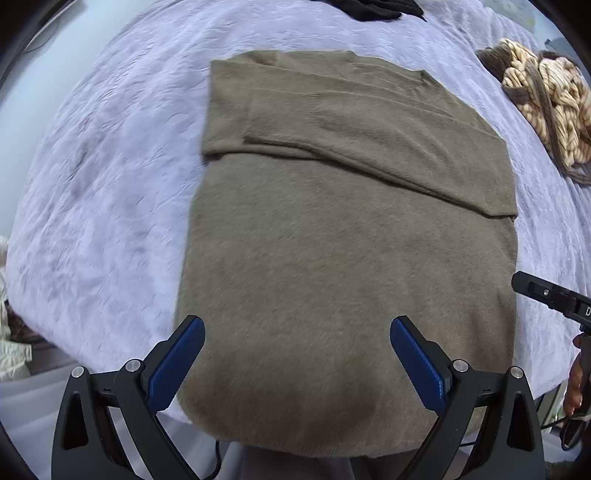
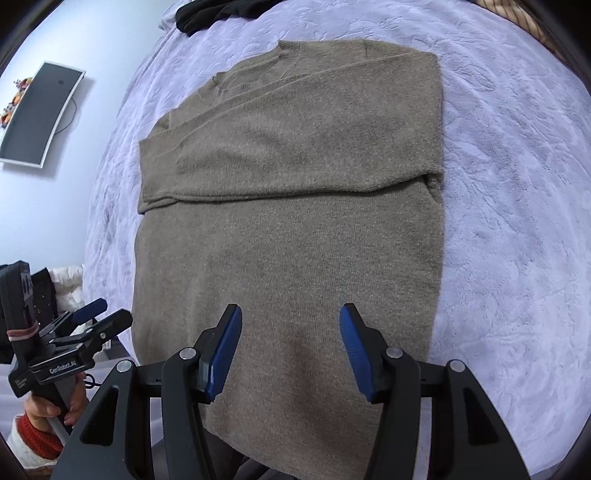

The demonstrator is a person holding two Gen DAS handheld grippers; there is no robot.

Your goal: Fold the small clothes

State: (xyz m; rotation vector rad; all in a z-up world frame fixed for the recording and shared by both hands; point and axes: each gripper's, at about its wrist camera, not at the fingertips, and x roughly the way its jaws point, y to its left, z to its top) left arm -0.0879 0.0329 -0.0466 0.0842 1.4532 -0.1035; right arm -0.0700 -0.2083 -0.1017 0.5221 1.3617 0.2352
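An olive-brown knit sweater lies flat on the pale lilac bedspread, sleeves folded across the chest, collar at the far end. It also shows in the right wrist view. My left gripper is open and empty, hovering above the sweater's near hem. My right gripper is open and empty, also above the near hem. The left gripper shows at the lower left of the right wrist view.
A black garment lies at the bed's far end, also in the right wrist view. A cream and brown chunky knit item lies at the right. A dark wall screen hangs at the left. The bedspread surrounds the sweater.
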